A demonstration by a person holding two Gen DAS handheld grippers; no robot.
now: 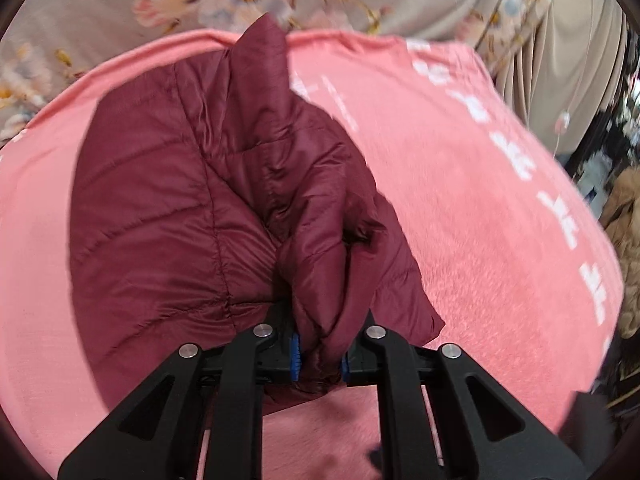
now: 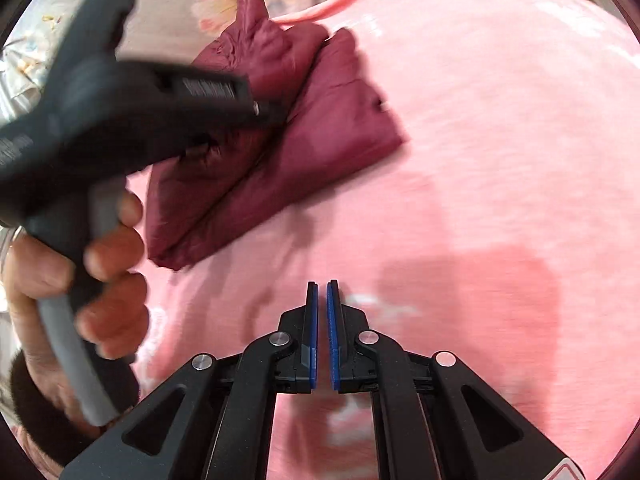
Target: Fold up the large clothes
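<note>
Nearest the right wrist camera, the right gripper [image 2: 322, 308] hangs over a bare stretch of the pink blanket [image 2: 480, 160] with its two blue-padded fingers pressed almost together and nothing between them. To its left, one hand [image 2: 80, 272] wraps the grey handle of the left gripper, whose black body crosses the left of that view, blurred. In the left wrist view, the left gripper [image 1: 320, 356] pinches a bunched fold of the one maroon quilted jacket [image 1: 168, 208] between its two blue pads; the cloth rises from the jaws in a crumpled ridge and spreads out to the left and beyond. The jacket lies partly folded on the blanket, left of its middle, with one layer doubled over another and one pointed corner sticking up at the far edge. The blanket bears one row of white lettering [image 1: 516, 160] along its right side, too smeared to read. Farthest off, past the blanket's far hem, lies a grey sheet [image 1: 100, 8] printed with several white and pink flowers.
</note>
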